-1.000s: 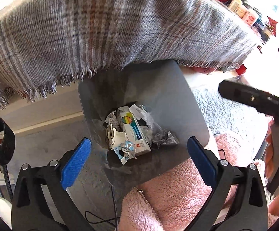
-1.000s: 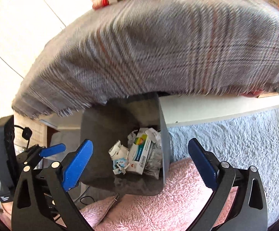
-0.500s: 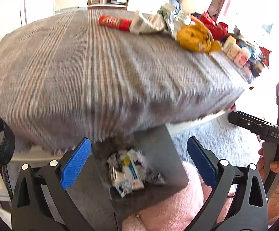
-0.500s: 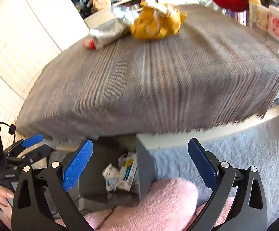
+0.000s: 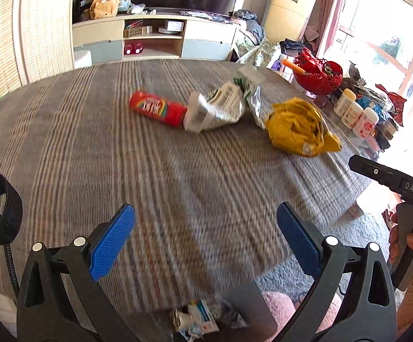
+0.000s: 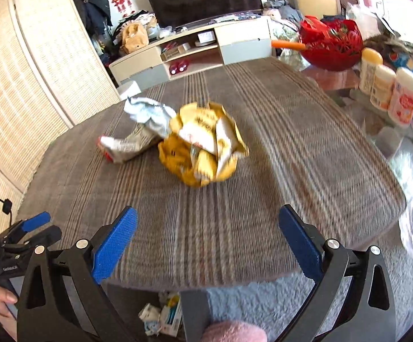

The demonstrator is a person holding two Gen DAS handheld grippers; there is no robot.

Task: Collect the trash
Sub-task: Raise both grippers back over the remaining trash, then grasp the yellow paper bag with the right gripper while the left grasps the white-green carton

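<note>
Left gripper (image 5: 206, 245): blue pads spread wide, nothing between them, above the near edge of the striped grey cloth (image 5: 155, 176). Right gripper (image 6: 208, 246): pads likewise spread and empty. Farther out on the cloth: crumpled yellow wrapper (image 5: 300, 126), silver wrapper (image 5: 220, 108) touching it, red tube (image 5: 158, 108) with one end against the silver wrapper. Below the table edge, between the fingers: grey bin (image 6: 193, 307) holding discarded packaging (image 6: 163, 317). Red bowl (image 6: 330, 42) and white bottles (image 6: 388, 91) at far right.
</note>
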